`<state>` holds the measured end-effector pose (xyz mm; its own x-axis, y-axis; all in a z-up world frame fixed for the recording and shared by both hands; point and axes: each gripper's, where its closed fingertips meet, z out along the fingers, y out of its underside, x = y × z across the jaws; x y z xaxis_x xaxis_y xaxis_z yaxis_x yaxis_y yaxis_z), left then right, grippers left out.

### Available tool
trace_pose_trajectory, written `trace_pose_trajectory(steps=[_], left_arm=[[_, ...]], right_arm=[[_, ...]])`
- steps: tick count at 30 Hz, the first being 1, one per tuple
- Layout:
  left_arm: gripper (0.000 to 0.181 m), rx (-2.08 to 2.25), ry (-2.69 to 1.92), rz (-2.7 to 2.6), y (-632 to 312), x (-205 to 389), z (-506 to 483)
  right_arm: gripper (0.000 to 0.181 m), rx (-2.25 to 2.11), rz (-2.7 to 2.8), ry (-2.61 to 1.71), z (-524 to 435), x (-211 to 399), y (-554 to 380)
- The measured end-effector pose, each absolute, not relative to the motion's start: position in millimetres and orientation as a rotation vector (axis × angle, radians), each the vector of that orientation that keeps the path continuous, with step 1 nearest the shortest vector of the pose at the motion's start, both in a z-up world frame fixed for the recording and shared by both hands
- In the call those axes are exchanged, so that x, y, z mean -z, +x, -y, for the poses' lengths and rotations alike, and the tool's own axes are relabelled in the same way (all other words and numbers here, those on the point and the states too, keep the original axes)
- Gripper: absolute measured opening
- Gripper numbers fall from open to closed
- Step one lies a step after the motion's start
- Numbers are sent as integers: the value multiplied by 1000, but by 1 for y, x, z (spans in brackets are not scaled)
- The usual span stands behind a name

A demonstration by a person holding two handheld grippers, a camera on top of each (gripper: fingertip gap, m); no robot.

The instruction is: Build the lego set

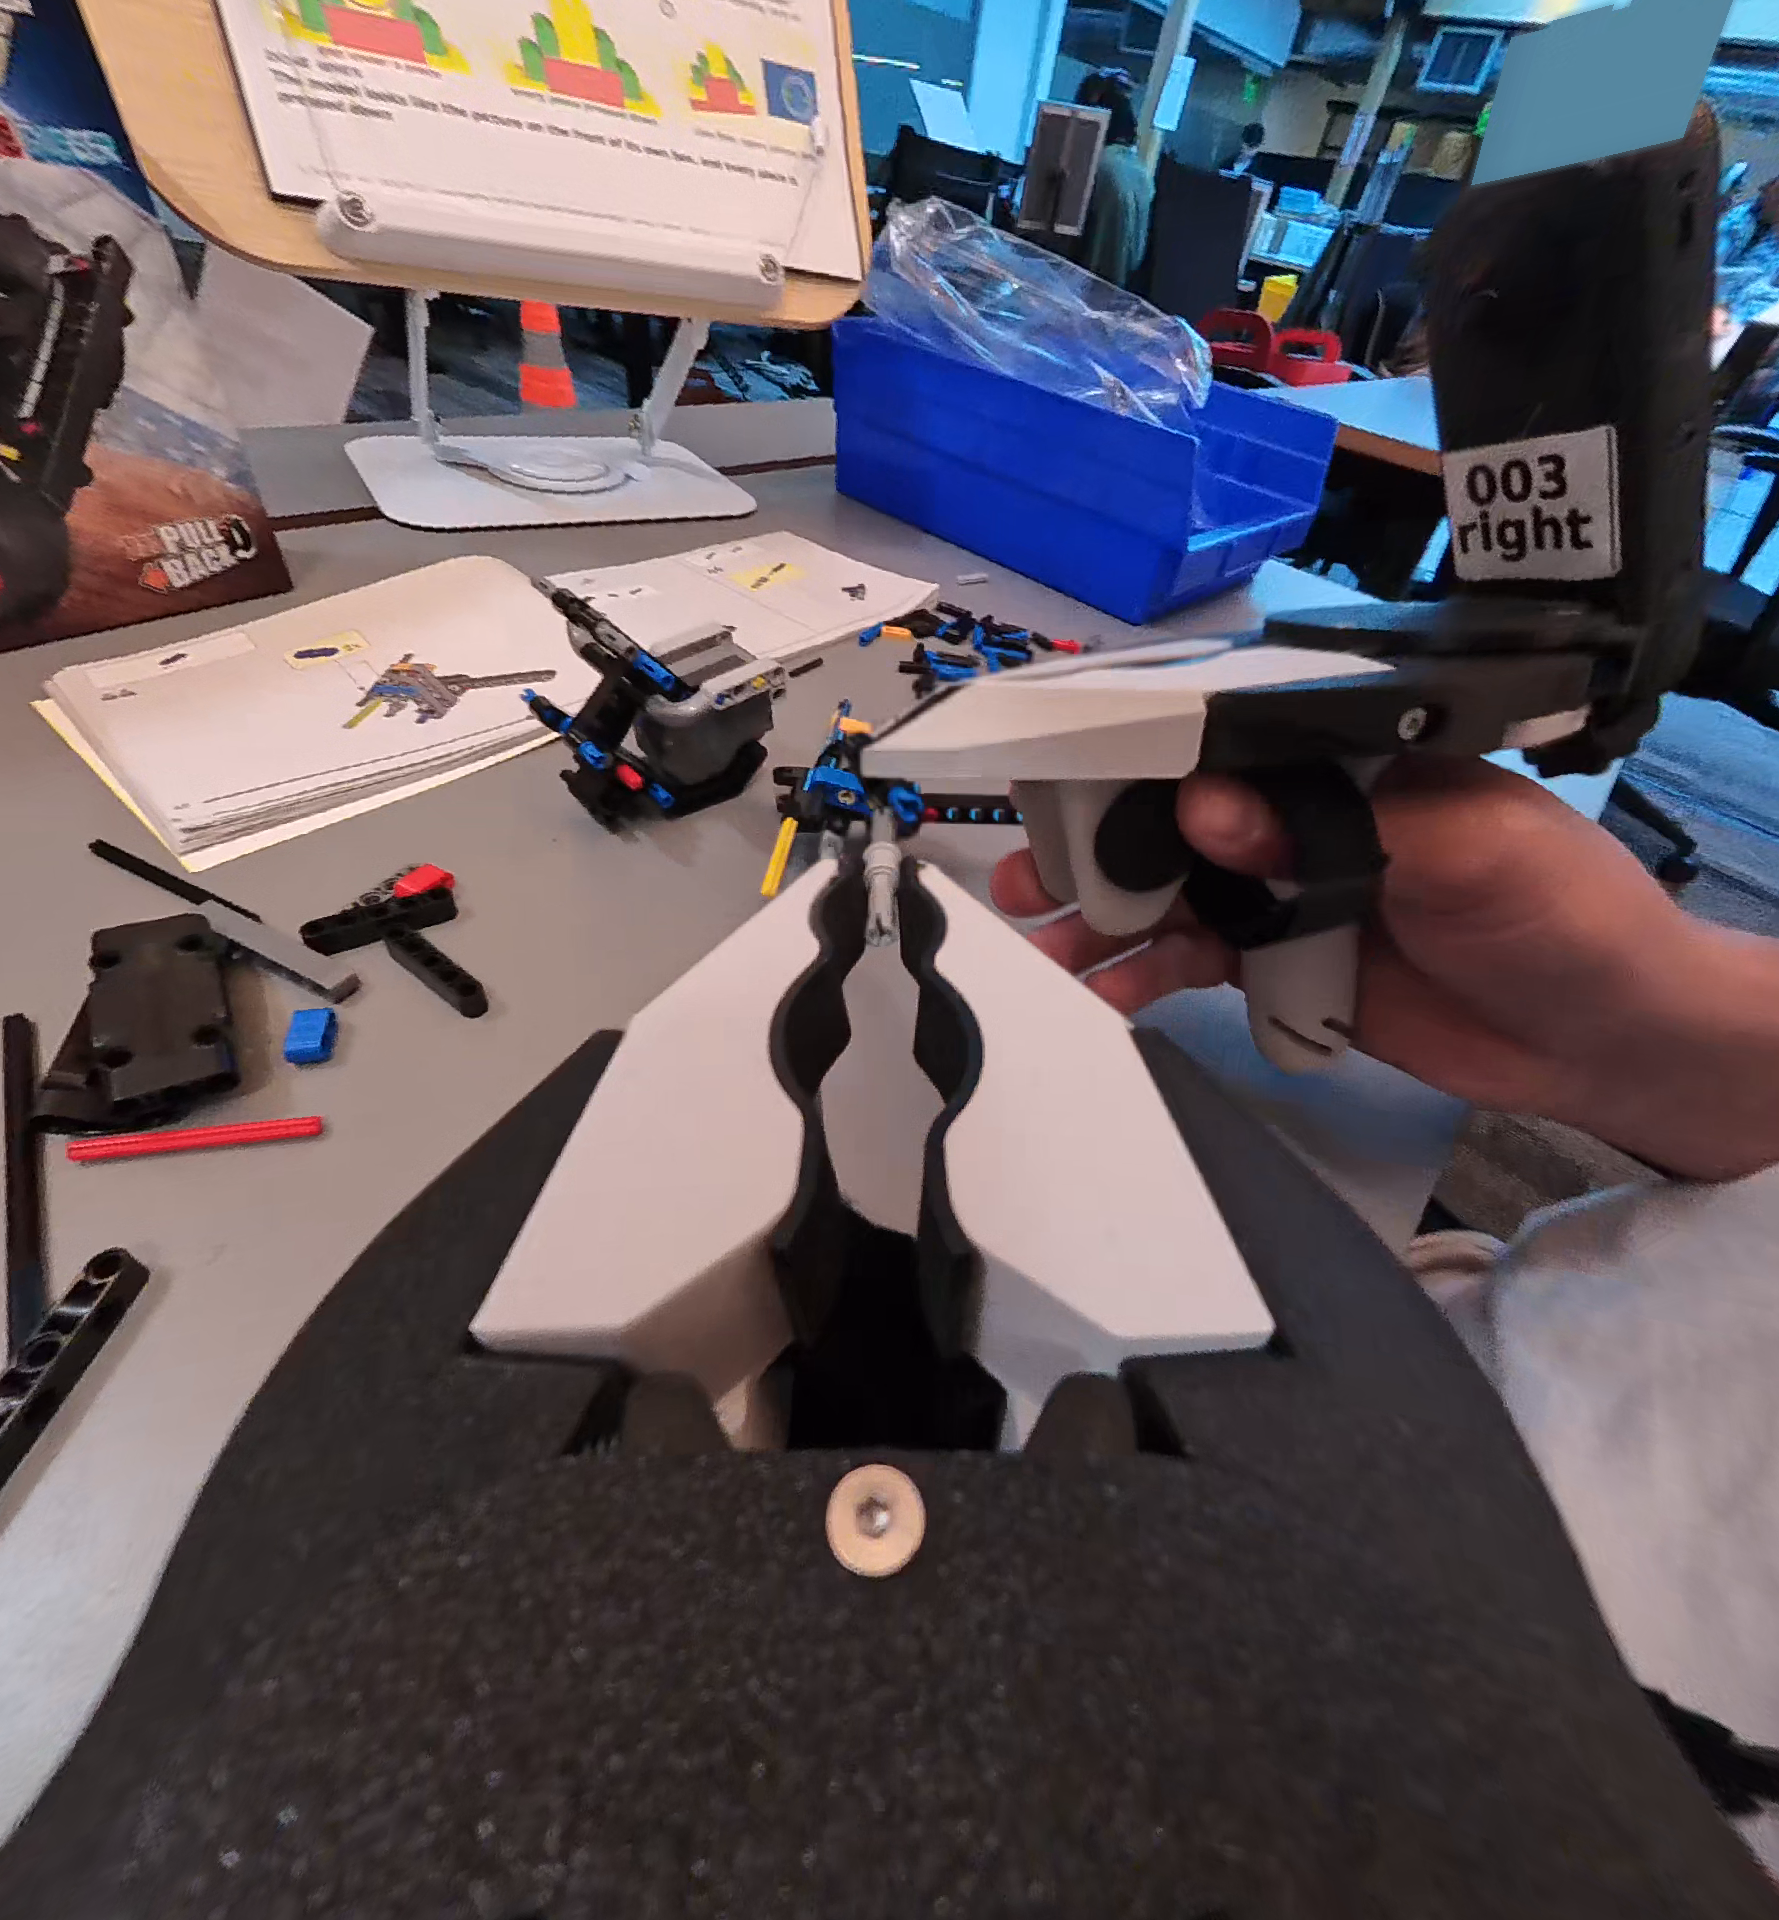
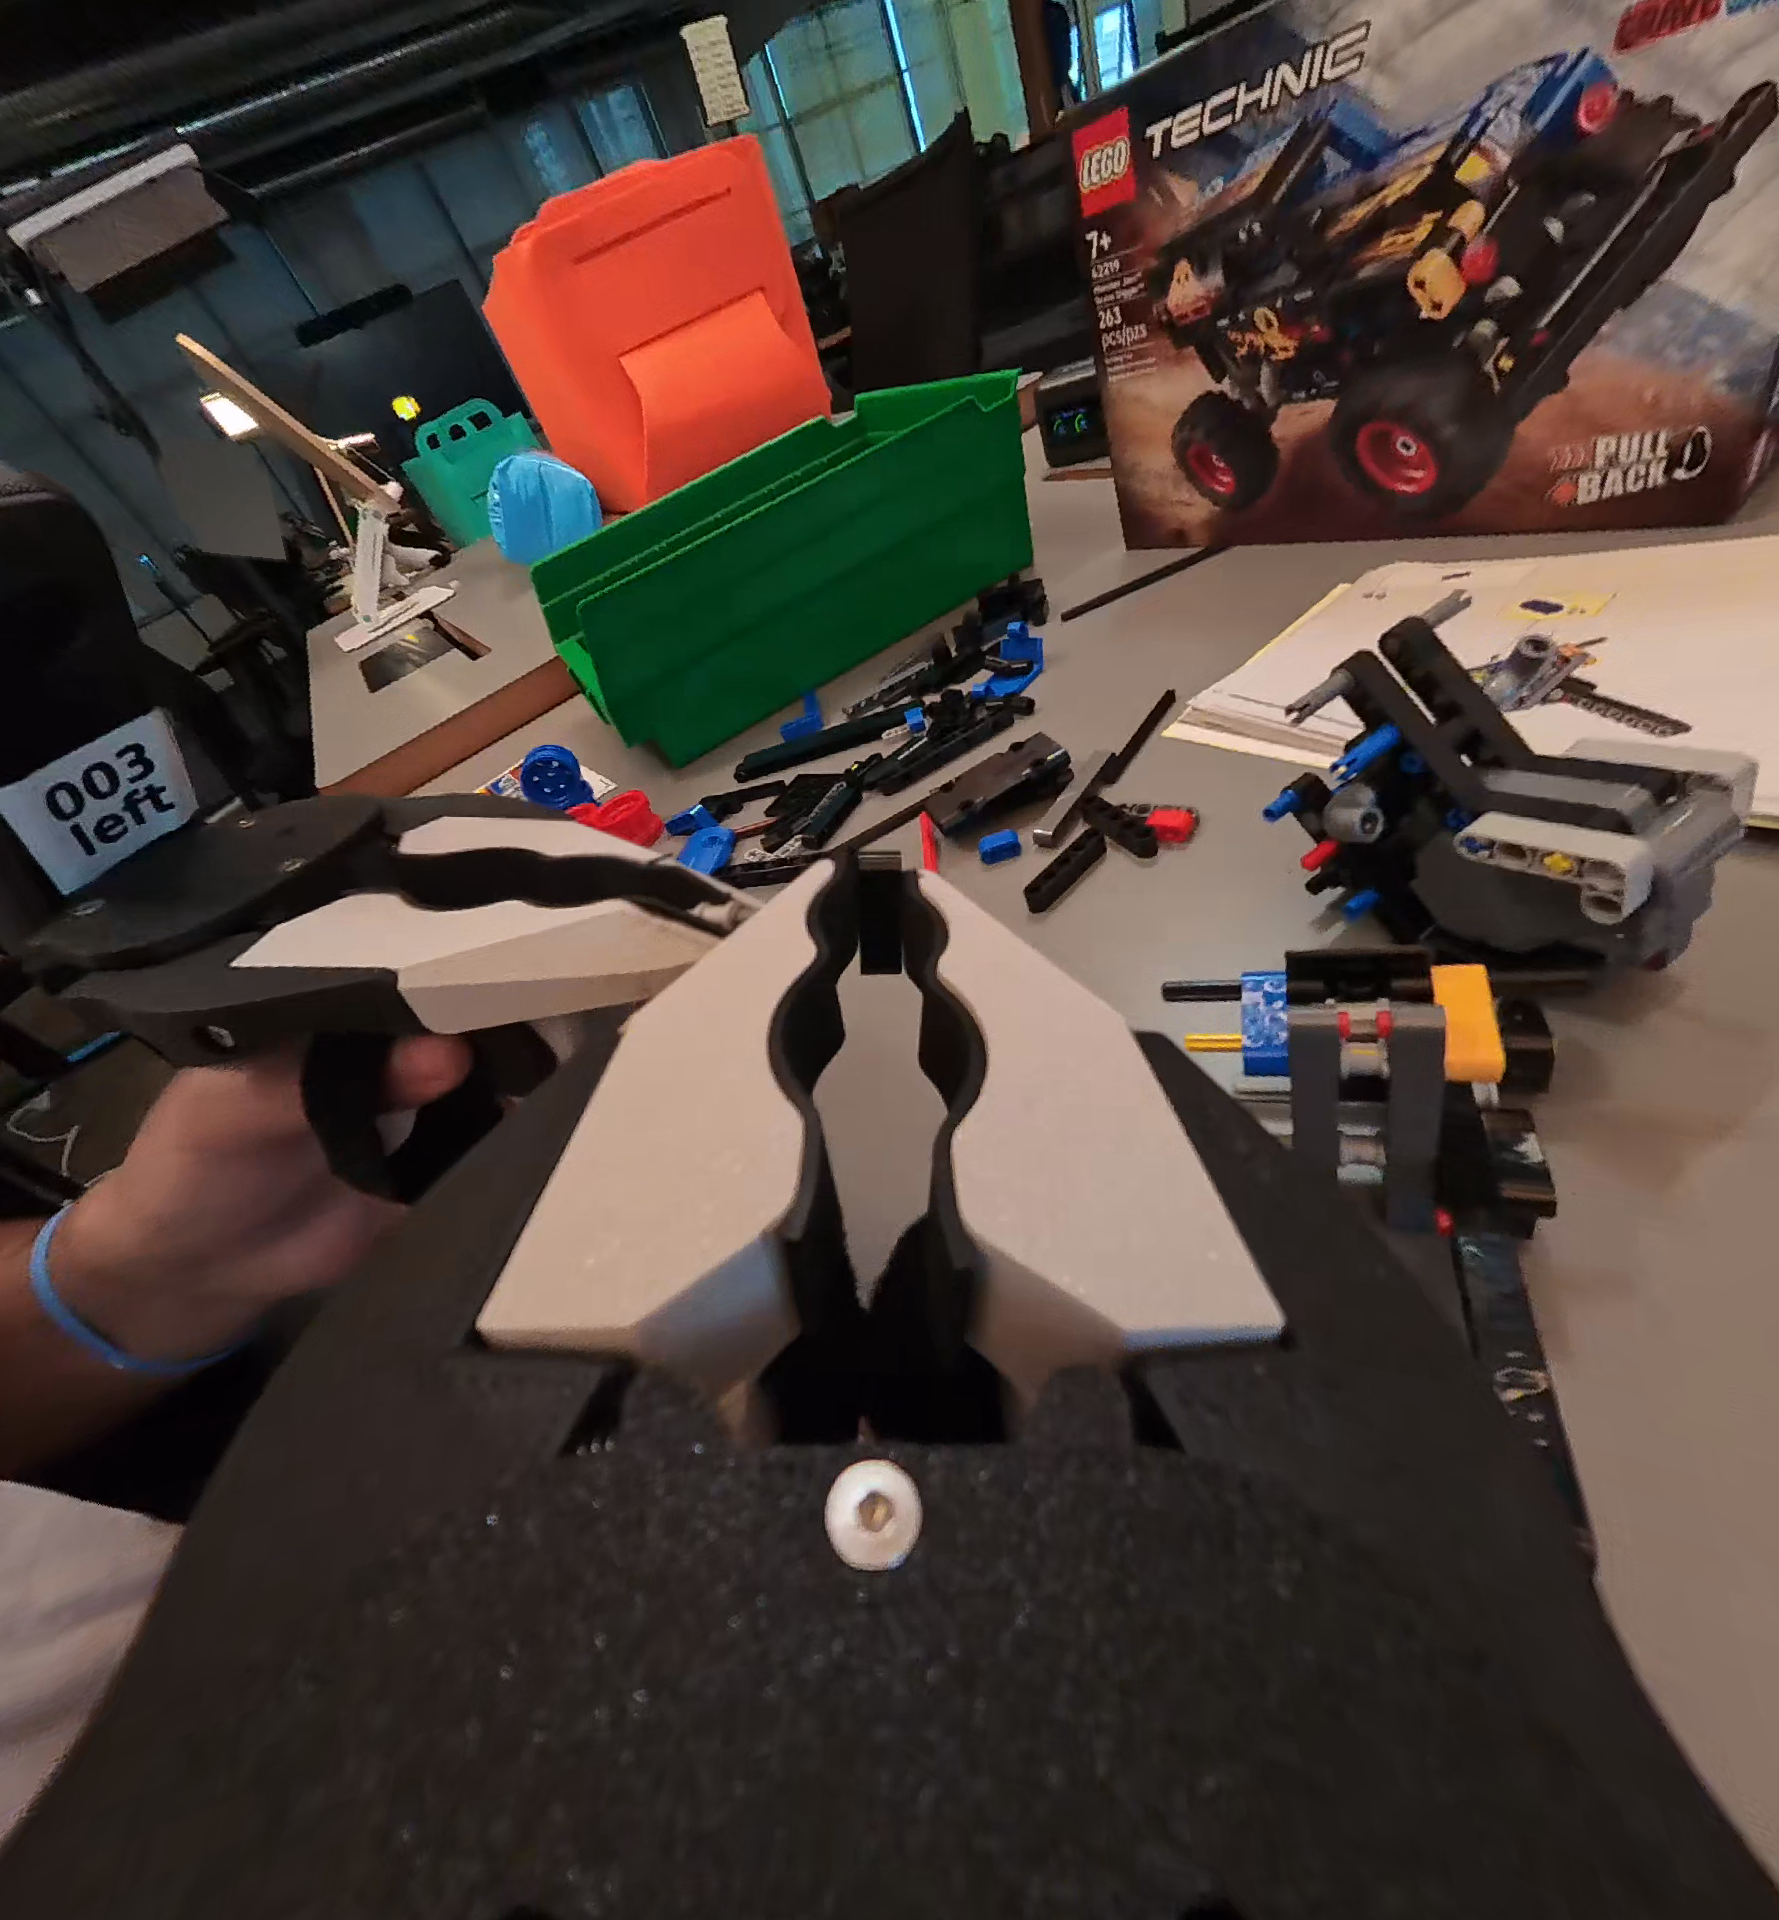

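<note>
The left gripper fills the near foreground of its own view, its jaws pinching a light grey axle pin at the tips. The right gripper is closed on a small black piece, which in the left wrist view belongs to a small blue-and-black sub-assembly held above the grey surface. Behind stand the lego box, a green bin and a blue bin (clear plastic bag inside). The open instruction booklet lies flat, the partly built chassis resting against its edge. Loose black, blue and red parts scatter beside the green bin.
</note>
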<state>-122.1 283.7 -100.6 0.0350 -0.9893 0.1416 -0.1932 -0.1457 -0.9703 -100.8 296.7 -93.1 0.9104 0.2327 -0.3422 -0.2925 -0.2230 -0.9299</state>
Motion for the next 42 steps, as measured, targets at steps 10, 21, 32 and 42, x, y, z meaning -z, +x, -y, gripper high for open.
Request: trace_pose_trajectory(steps=[10, 21, 32, 42], left_arm=[[5, 1139, -1529, -1280, -118, 109, -282], [4, 1101, -1591, -1235, -119, 113, -285], [4, 917, -1492, -1199, -118, 100, -287], [4, 834, -1360, -1182, -117, 89, -285]], right_arm=[[6, -595, -111, -1725, -302, 98, -106], [7, -540, -151, -1701, -302, 99, -107], [7, -563, -291, -1577, -301, 90, -106], [6, -850, -466, -1509, -301, 89, -107]])
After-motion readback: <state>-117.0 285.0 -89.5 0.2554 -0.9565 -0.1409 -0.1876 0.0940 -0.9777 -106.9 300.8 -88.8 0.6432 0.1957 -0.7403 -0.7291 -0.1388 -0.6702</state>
